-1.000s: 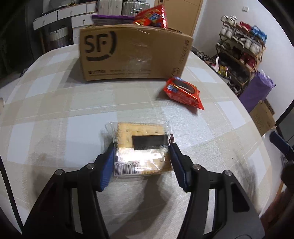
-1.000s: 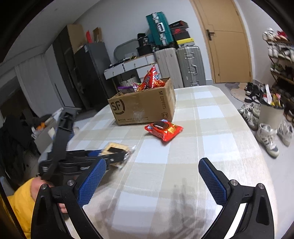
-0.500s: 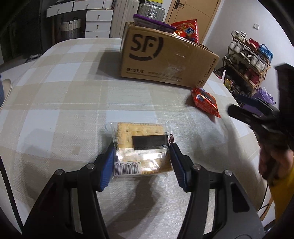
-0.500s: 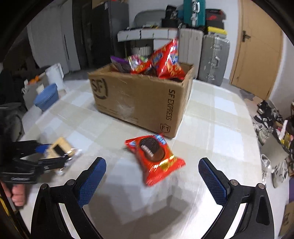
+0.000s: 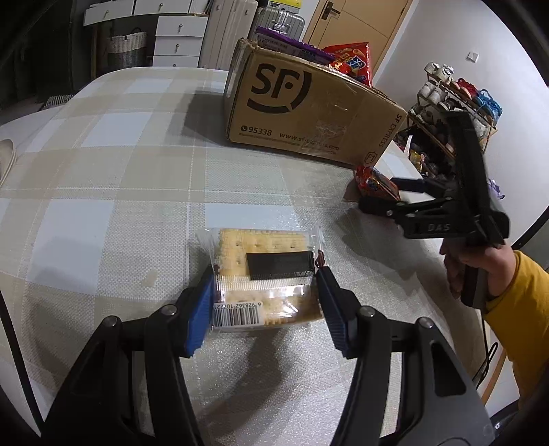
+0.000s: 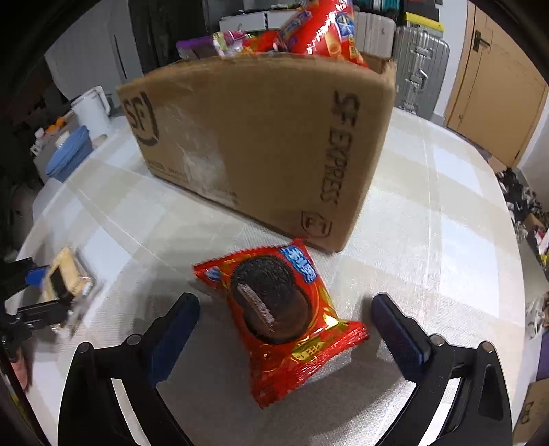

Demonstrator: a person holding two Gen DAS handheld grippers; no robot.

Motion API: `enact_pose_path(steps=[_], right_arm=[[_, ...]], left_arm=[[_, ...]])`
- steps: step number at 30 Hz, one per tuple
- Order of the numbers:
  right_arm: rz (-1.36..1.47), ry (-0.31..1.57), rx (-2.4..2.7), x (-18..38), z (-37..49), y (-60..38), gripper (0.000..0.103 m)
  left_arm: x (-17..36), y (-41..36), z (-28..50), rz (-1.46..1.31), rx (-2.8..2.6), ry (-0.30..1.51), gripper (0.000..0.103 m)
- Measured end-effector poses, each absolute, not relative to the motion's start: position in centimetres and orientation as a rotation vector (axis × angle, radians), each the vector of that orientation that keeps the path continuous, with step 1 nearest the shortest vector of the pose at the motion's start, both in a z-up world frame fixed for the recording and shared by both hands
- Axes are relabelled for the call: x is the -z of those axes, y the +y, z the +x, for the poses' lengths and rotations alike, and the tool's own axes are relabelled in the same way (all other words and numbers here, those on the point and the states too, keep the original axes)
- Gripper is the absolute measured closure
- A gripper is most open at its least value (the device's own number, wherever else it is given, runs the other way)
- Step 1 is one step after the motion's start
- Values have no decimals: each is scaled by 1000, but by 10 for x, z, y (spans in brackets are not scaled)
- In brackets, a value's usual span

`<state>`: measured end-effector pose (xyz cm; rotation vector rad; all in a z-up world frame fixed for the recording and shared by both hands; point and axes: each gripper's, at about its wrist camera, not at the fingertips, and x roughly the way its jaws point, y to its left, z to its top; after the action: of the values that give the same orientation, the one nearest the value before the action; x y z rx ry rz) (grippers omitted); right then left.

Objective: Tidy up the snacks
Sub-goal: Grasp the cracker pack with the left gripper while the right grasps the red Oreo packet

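Observation:
A clear pack of crackers (image 5: pixel 264 260) with a black label is clamped between the blue pads of my left gripper (image 5: pixel 266 308), which holds it just over the checked tablecloth (image 5: pixel 120 192). A red cookie pack (image 6: pixel 274 308) lies flat on the table, in front of a corner of the brown SF cardboard box (image 6: pixel 257 137). My right gripper (image 6: pixel 286 305) is open, one finger on each side of the red pack without touching it. The left wrist view shows the right gripper (image 5: pixel 384 194) over that red pack (image 5: pixel 374 180), held by a hand in a yellow sleeve. Several snack bags (image 6: pixel 319 27) stick out of the box (image 5: pixel 308 109).
Suitcases (image 6: pixel 418 68) and a wooden door (image 6: pixel 494 103) stand behind the table. A shoe rack (image 5: pixel 456 99) is to the right, white drawers (image 5: pixel 178 37) at the back. A blue tub (image 6: pixel 68 154) and a white kettle (image 6: pixel 91 109) sit beyond the table's left edge.
My right gripper has swung down and in towards the box, so the red cookie pack now lies between its open fingers. My left gripper shifted across the table with the crackers.

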<state>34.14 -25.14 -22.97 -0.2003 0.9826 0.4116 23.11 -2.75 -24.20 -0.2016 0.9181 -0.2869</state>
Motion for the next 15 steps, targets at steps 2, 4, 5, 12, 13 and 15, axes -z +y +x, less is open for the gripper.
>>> enact_pose_path(steps=[2, 4, 5, 12, 13, 15], right_arm=[[-198, 986, -406, 230, 343, -251, 4], [-198, 986, -403, 231, 344, -252, 6], [-196, 986, -404, 231, 344, -253, 9], [-213, 974, -437, 224, 335, -242, 50], [-214, 975, -442, 223, 334, -241, 56], [-210, 980, -447, 221, 332, -240, 56]], left_arm=[[242, -26, 231, -205, 290, 918, 49], [242, -26, 231, -207, 293, 918, 49], [242, -26, 231, -207, 293, 919, 49], [242, -26, 229, -205, 295, 923, 49], [241, -25, 229, -208, 298, 924, 49], [241, -26, 228, -204, 296, 925, 49]])
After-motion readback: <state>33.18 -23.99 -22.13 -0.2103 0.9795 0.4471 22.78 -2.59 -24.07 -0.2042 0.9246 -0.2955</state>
